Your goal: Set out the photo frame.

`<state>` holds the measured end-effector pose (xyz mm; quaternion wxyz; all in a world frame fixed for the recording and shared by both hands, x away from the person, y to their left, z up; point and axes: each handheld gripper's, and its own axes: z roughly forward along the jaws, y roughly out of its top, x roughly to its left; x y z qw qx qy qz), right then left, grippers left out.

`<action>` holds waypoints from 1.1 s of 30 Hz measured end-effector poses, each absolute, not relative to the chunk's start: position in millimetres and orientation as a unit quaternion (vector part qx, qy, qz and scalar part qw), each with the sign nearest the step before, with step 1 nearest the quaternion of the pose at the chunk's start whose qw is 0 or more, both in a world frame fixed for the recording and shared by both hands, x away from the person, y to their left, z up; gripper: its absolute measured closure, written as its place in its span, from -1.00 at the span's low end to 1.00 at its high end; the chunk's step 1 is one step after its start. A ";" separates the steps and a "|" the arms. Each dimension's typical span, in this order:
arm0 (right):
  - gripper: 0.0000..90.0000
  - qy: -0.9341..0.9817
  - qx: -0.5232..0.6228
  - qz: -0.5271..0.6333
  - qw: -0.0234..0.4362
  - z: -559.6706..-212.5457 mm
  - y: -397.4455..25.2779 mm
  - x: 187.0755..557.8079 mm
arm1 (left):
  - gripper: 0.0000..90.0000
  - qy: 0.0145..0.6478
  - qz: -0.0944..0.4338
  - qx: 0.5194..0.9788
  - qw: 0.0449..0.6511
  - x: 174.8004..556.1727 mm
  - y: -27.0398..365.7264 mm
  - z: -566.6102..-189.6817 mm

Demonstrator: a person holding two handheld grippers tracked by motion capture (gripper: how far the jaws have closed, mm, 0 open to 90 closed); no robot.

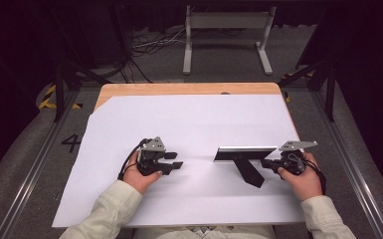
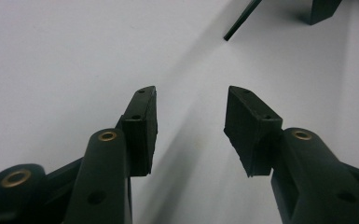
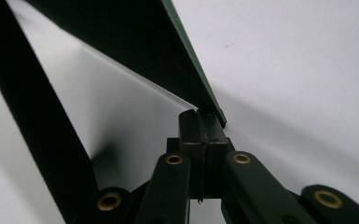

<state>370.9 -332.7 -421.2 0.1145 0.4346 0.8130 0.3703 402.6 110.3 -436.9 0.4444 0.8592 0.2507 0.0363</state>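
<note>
Broadly, a wooden table point(image 1: 129, 89) carries a large white sheet point(image 1: 179, 119) that covers nearly all of its top, and the work sits on the near half of that sheet. Standing right of centre is a dark picture frame point(image 1: 243, 153), upright on its long edge with its back toward the person, propped by a black easel leg point(image 1: 248, 172) that splays toward the near edge. It looks like a thin, stiff, light board, so it should lift easily but could tip or pivot on its leg if pushed; if the front is glazed, it would not take a knock well. The right gripper point(image 1: 267, 163) is at the frame's right end; in the right gripper view its jaws are pressed together just at the frame's corner edge point(image 3: 212, 105), and whether they pinch it or only touch it I cannot tell. A firmer hold would be on the top edge near the middle. The left gripper point(image 1: 175, 160) rests well apart to the left, jaws spread over bare sheet.
</note>
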 end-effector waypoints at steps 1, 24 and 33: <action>1.00 0.812 0.437 0.370 0.116 -421.1 -332.3 373.0 | 0.21 0.249 0.038 0.860 0.444 402.7 110.8 -437.1; 0.96 0.795 0.446 0.388 0.137 -427.6 -320.8 425.6 | 0.21 0.250 0.035 0.860 0.442 401.7 110.2 -438.1; 0.92 0.791 0.449 0.388 0.145 -419.7 -331.7 415.3 | 0.21 0.244 0.035 0.860 0.447 404.3 103.5 -437.1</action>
